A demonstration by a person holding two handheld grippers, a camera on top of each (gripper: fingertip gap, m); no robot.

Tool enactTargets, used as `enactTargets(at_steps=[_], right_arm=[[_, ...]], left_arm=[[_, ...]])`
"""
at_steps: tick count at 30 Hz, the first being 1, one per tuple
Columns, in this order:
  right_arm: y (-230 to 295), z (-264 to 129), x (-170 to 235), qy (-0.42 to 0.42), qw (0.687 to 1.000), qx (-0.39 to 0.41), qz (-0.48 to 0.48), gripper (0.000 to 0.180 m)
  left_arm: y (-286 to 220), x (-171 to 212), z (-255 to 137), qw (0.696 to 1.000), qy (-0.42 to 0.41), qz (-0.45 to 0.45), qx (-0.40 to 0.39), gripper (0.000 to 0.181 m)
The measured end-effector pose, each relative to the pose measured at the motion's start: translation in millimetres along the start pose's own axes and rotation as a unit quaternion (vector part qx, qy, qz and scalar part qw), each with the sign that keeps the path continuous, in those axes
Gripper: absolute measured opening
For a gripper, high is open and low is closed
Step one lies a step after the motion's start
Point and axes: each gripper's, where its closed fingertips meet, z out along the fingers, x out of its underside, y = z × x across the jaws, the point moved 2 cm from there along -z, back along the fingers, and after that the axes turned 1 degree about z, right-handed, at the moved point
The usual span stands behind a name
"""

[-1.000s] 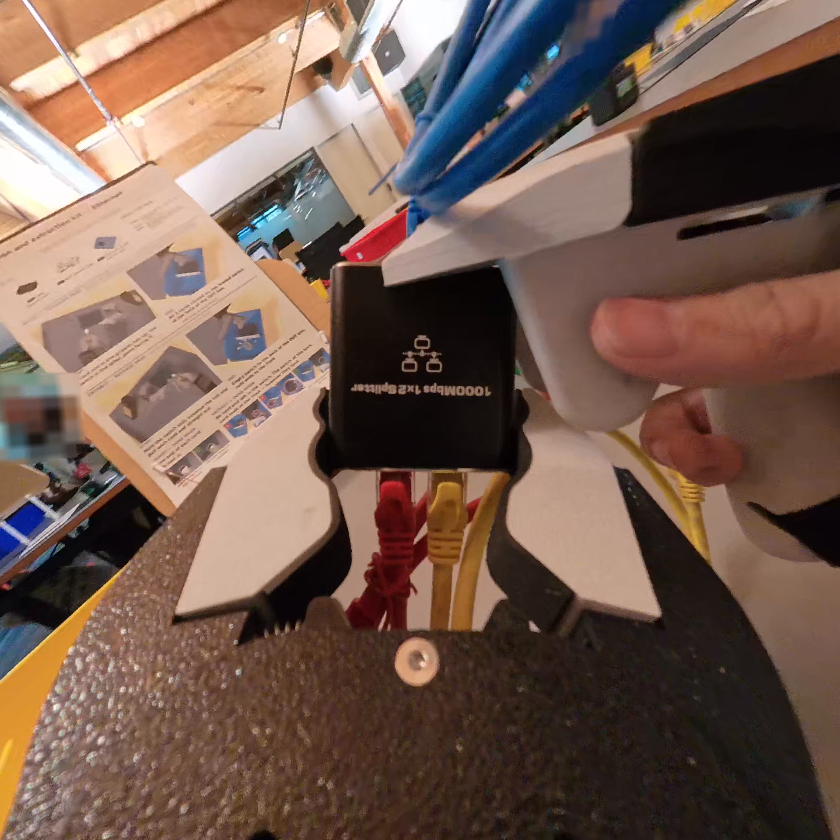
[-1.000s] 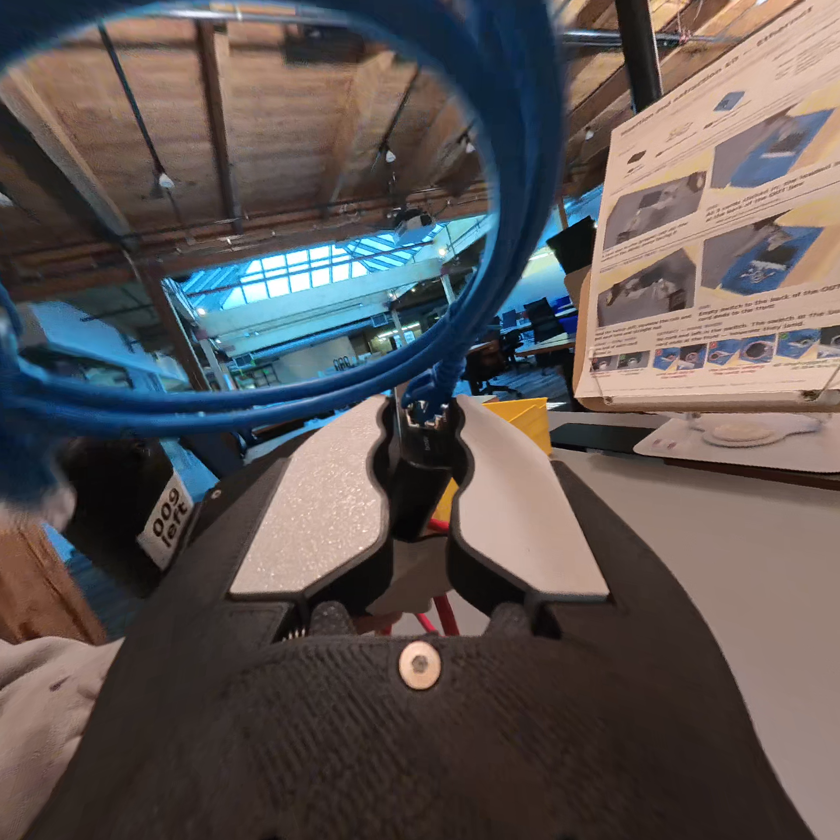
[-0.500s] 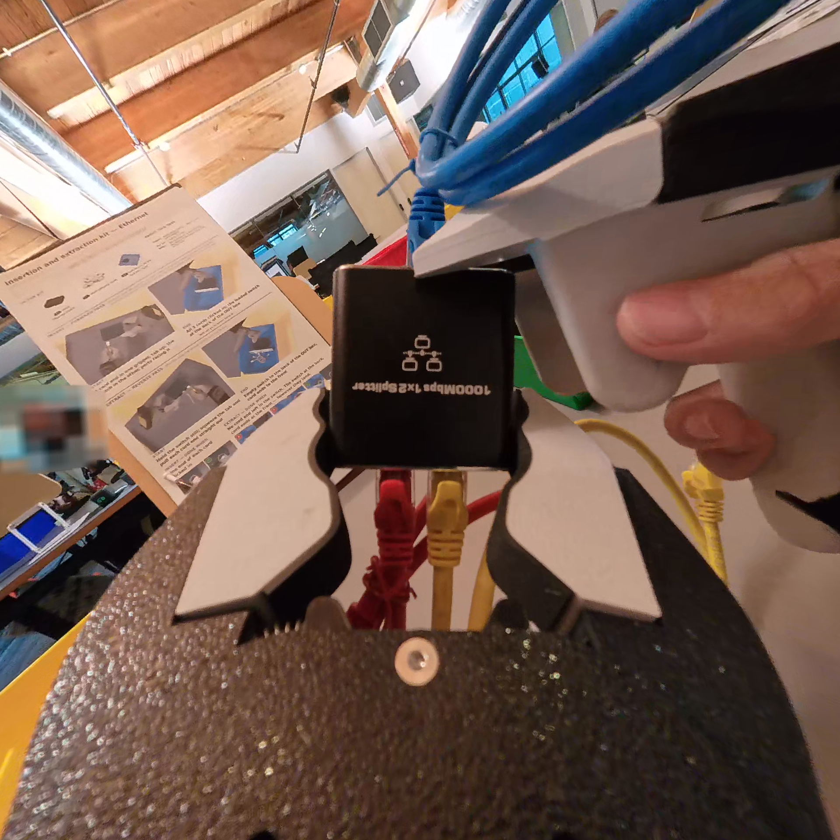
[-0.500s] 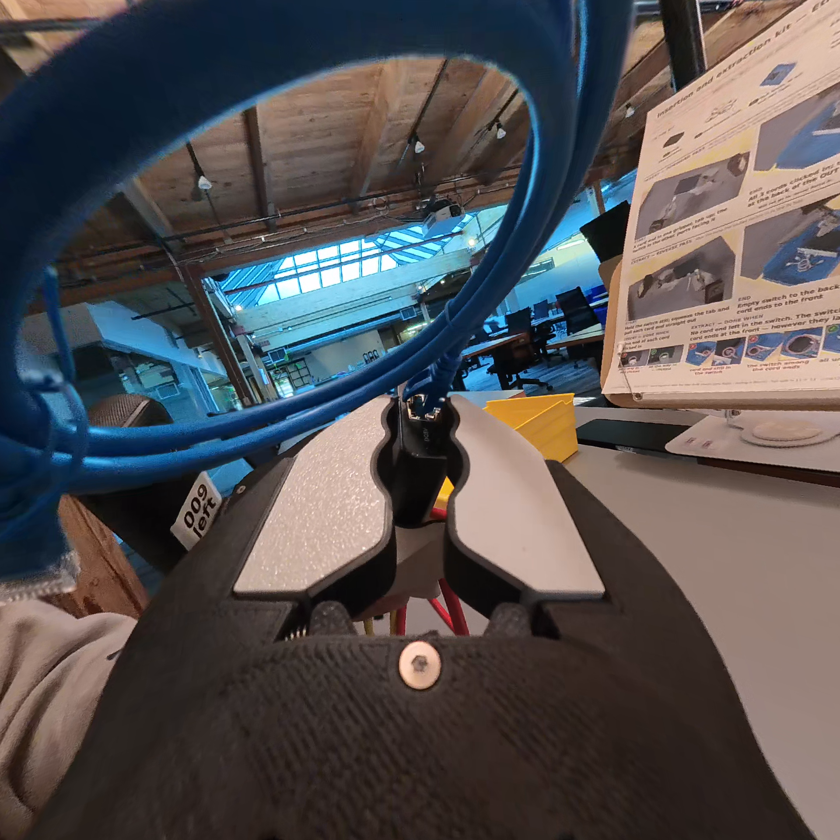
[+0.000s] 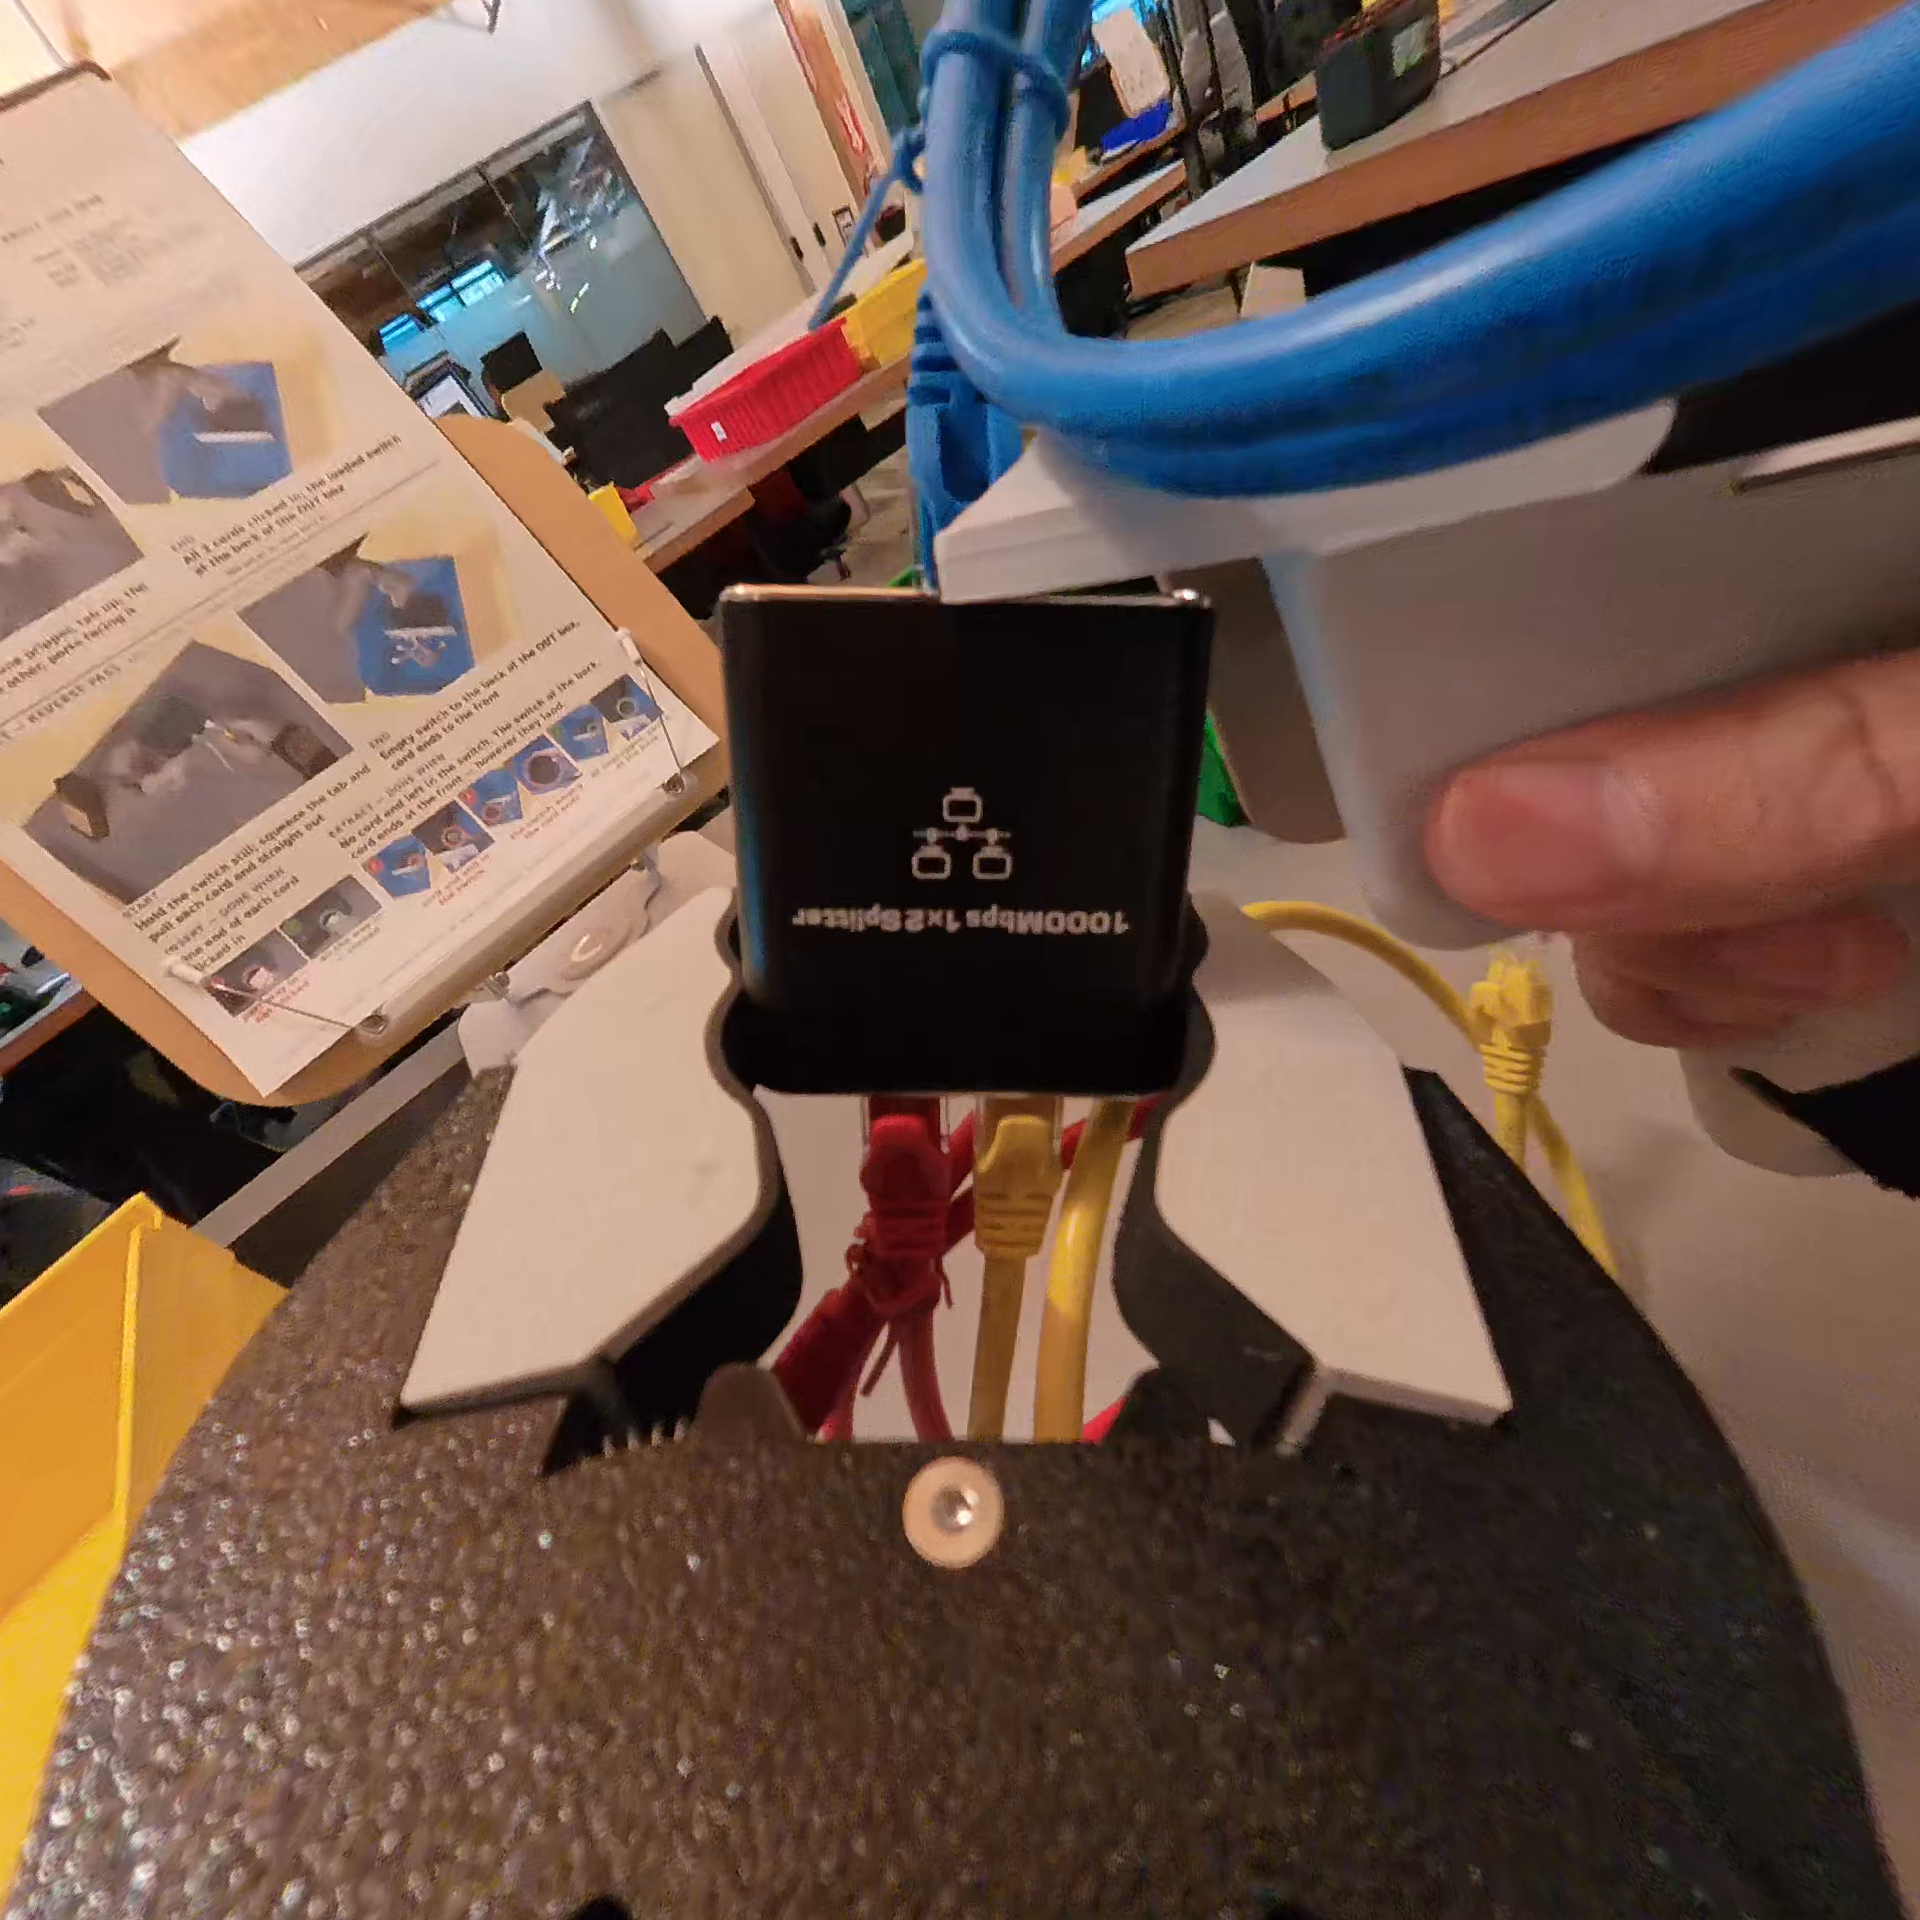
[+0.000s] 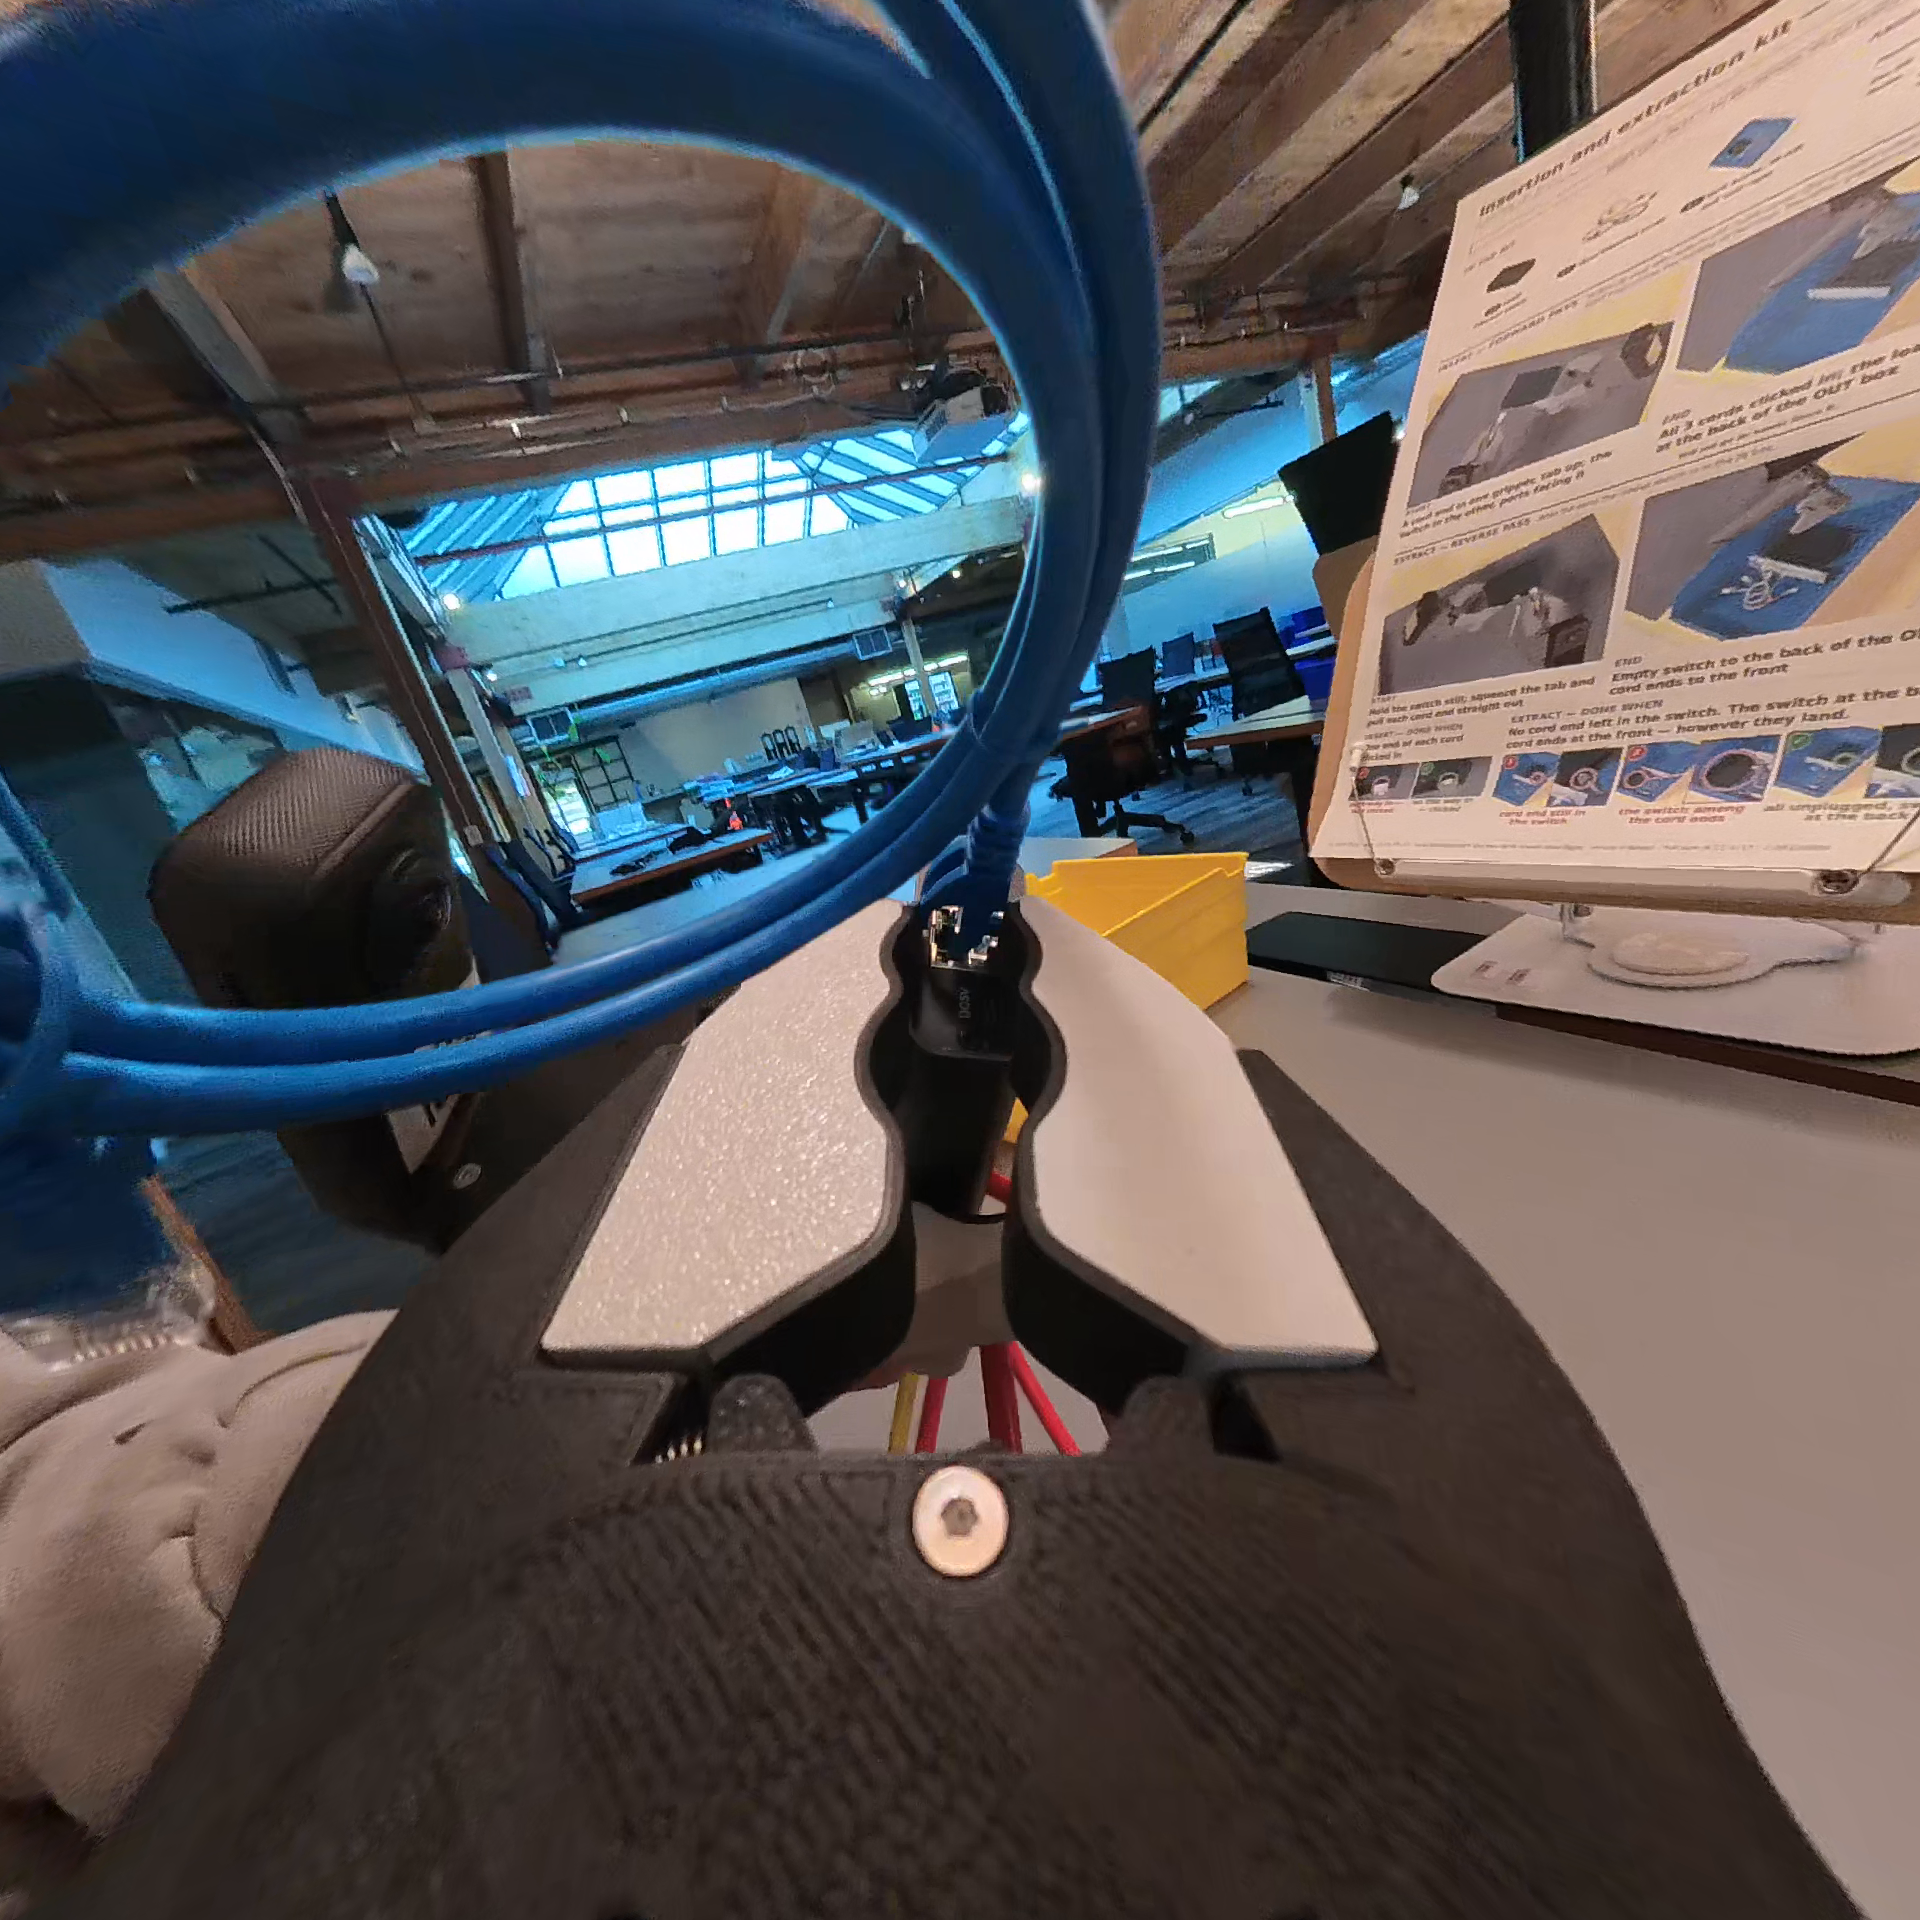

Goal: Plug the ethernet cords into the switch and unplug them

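My left gripper (image 5: 966, 935) is shut on the black switch (image 5: 961, 810) and holds it by its two sides above the table. A red cord (image 5: 904, 1195) and a yellow cord (image 5: 1013, 1195) are plugged into its near end. The right gripper (image 5: 1455, 582), held by a hand (image 5: 1662, 831), reaches over the switch's far edge. In the right wrist view my right gripper (image 6: 961, 920) is shut at the switch's (image 6: 956, 1039) port end, on the blue cord's plug (image 6: 992, 842). The coiled blue cord (image 6: 1039, 416) loops up over it.
An instruction sheet on a stand (image 5: 260, 623) stands at the back of the grey table (image 6: 1558, 1247). A yellow bin (image 5: 62, 1434) sits at the left edge. The yellow cord's loose end (image 5: 1512, 1018) lies on the table. The left gripper's camera housing (image 6: 312, 914) is close by. My hands' fingertips stand some 6 centimetres from each other.
Both views have tilted downward, so the table, the yellow bin and the stand show more. Both grips are unchanged and the blue coil has swung a little.
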Motion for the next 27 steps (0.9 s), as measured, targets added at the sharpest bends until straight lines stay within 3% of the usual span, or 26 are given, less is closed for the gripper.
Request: enactTargets(at_steps=[27], right_arm=[[-2,2,14,0.036,0.994,0.006,-0.098,0.015]], left_arm=[[3,21,10,0.997,0.07,0.027,-0.028,0.075]])
